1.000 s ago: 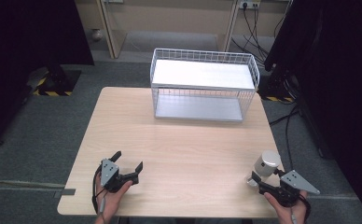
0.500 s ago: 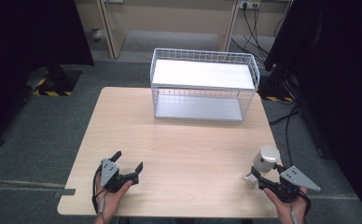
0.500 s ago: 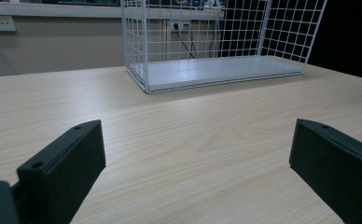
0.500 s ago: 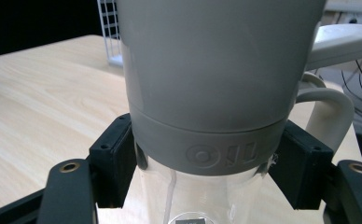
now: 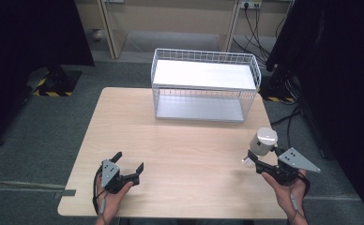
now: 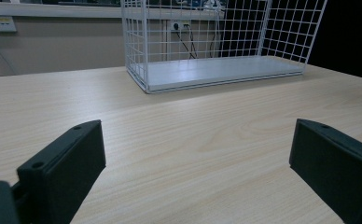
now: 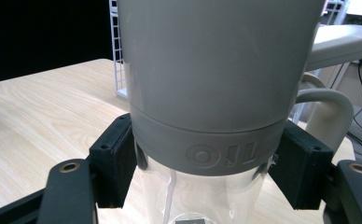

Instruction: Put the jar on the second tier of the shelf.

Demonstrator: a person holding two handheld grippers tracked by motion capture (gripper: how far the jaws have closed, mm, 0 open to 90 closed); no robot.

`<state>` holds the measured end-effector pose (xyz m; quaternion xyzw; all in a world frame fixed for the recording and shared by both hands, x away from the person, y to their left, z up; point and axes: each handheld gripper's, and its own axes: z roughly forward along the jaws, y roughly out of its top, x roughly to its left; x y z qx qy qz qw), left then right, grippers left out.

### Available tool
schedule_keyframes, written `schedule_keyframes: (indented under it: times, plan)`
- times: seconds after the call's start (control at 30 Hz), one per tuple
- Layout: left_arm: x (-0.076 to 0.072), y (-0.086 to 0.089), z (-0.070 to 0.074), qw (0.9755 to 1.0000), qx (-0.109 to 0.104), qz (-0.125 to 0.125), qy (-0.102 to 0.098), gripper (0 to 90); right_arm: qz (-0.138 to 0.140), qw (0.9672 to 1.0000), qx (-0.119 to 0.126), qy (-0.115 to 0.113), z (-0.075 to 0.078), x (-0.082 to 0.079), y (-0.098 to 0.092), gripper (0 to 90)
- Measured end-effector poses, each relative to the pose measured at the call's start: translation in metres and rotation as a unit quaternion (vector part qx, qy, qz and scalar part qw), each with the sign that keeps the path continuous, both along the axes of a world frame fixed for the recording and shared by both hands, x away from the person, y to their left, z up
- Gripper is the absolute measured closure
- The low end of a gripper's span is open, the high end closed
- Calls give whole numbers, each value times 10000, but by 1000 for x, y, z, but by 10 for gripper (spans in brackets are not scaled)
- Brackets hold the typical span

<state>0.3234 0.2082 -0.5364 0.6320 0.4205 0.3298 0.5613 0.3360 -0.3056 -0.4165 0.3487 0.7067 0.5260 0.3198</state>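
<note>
the right claw (image 5: 256,158) is clamped on a grey-lidded clear plastic bottle with a loop handle (image 5: 261,143), its pads pressing either side of the grey collar just below the lid (image 7: 216,56) in the right gripper view. the bottle hangs clear of the light wooden tabletop (image 5: 185,154) near its right edge, at about four o'clock from the tabletop's middle, with its long axis tilted a little off upright. the white wire basket with a flat white shelf (image 5: 203,86) stands at the far edge, at roughly eleven o'clock from the bottle and well apart from it. the left claw (image 5: 129,165) rests near the front edge at seven o'clock, jaws apart on nothing. the right hand (image 5: 288,190) is much the nearer, so any carry toward the basket looks like its job.
</note>
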Motion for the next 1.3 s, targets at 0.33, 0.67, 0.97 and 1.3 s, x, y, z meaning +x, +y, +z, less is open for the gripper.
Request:
schedule_keyframes:
  times: [0.33,0.67,0.97,1.3]
  plan:
    - [0,0,0,10000,-10,-1,9,30,156,9998,70,-64,17,21,16,313]
    - [0,0,0,10000,-14,-10,5,30,233,9994,139,-224,36,42,32,313]
    - [0,1,0,10000,-18,-15,9,30,236,9990,212,-307,50,59,42,313]
    - [0,0,0,10000,-7,-22,6,30,258,9987,255,-354,61,75,54,313]
